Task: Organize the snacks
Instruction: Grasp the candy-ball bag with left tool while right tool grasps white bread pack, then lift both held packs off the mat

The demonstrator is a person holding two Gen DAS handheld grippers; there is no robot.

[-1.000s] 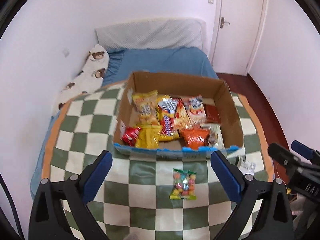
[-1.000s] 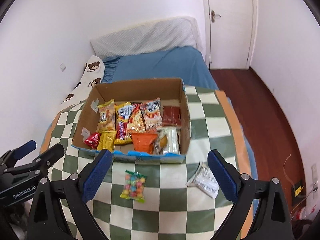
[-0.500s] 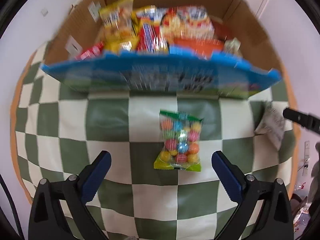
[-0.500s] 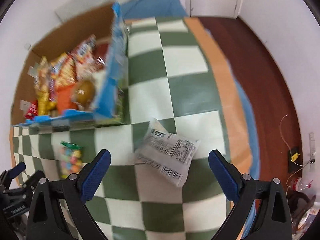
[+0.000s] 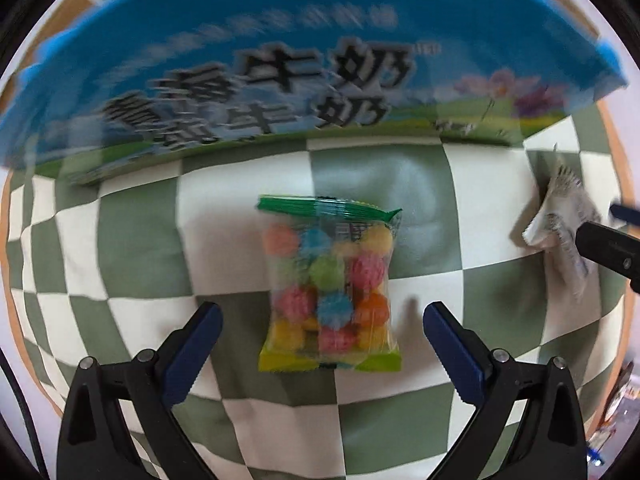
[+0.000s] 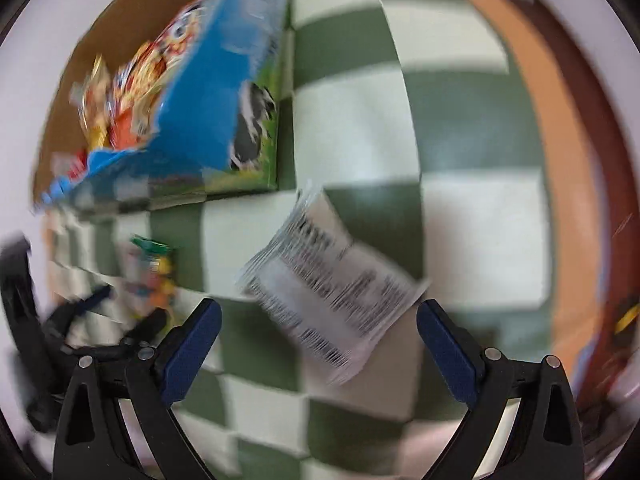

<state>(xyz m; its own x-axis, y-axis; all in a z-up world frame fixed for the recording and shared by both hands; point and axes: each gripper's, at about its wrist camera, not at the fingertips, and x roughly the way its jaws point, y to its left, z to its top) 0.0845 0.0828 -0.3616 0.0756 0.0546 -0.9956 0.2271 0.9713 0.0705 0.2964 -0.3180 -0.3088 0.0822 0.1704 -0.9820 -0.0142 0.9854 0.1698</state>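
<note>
Lying flat on the green-and-white checked blanket (image 5: 360, 420): one clear candy bag (image 5: 330, 294) of coloured balls, green strip at its top, just in front of the blue printed box (image 5: 280, 40). Left gripper (image 5: 320, 322) spread wide, blue pads either side of the bag's lower half, not touching it. One white packet (image 6: 334, 300) with black print, tilted, beside the box's corner. Right gripper (image 6: 318, 320) likewise spread wide around the packet's near end. Box holds assorted snack packs (image 6: 132, 92), blurred.
</note>
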